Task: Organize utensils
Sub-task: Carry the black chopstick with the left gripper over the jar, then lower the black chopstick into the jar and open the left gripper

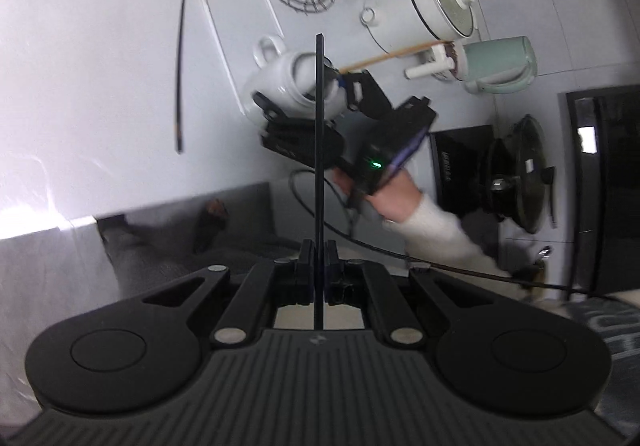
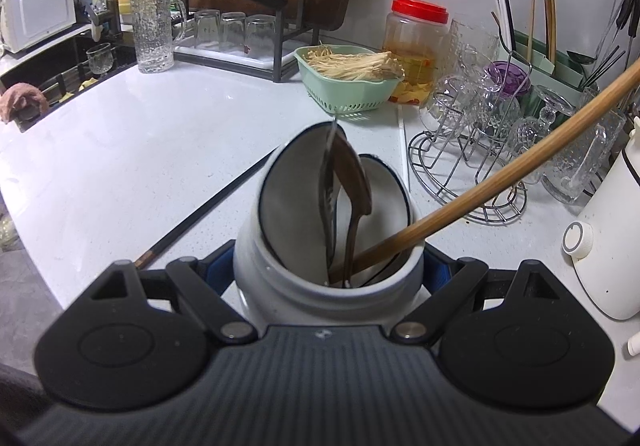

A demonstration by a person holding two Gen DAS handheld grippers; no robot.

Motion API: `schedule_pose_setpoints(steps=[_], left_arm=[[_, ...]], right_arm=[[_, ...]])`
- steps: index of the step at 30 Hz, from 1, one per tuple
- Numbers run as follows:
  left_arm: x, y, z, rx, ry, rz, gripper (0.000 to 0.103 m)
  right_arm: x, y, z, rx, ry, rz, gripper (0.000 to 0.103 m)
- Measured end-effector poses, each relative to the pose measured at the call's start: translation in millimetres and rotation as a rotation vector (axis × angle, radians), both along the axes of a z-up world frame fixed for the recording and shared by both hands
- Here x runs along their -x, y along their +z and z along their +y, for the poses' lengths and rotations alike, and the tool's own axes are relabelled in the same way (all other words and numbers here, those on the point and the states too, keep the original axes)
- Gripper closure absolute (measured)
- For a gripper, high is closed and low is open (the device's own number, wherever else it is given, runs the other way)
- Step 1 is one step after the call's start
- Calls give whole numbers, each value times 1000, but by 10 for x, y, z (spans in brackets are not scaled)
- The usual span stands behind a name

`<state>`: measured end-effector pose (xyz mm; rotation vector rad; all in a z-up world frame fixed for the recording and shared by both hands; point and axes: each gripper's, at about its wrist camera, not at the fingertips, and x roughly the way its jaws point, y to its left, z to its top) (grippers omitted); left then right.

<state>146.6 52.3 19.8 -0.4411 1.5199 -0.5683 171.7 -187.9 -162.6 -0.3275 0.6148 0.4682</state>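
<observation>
My left gripper (image 1: pixel 319 258) is shut on a black chopstick (image 1: pixel 319 134) that points straight ahead, held above the counter edge. My right gripper (image 2: pixel 328 266) is shut on a white ceramic jar (image 2: pixel 280 270), tilted; the jar (image 1: pixel 288 86) also shows in the left wrist view with the right gripper (image 1: pixel 320 126) around it. In the jar stand a wooden chopstick (image 2: pixel 500 174), a dark wooden spoon (image 2: pixel 354 182) and a metal utensil (image 2: pixel 328 182). Another black chopstick (image 1: pixel 180 78) lies on the white counter (image 1: pixel 100 66), also seen in the right wrist view (image 2: pixel 208 210). A white chopstick (image 1: pixel 208 14) lies beside it.
A wire rack of glasses (image 2: pixel 480 118) and a green basket of noodles (image 2: pixel 348 86) stand behind the jar. A white pot (image 1: pixel 444 2), a pale green kettle (image 1: pixel 496 62) and a black stove (image 1: pixel 520 174) are to the right. A sink (image 2: pixel 60 82) is far left.
</observation>
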Motion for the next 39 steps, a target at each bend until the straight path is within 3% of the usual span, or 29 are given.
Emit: schedule_pose_setpoints(steps=[9, 20, 39], left_arm=[[-118, -213, -197, 10, -11, 157, 98], [-418, -251, -373, -16, -70, 214, 98], [-1004, -568, -730, -105, -224, 342, 97]], right_arm=[[7, -9, -9, -8, 3, -9, 11], [23, -17, -12, -14, 1, -15, 11], [12, -15, 3, -14, -15, -13, 11]])
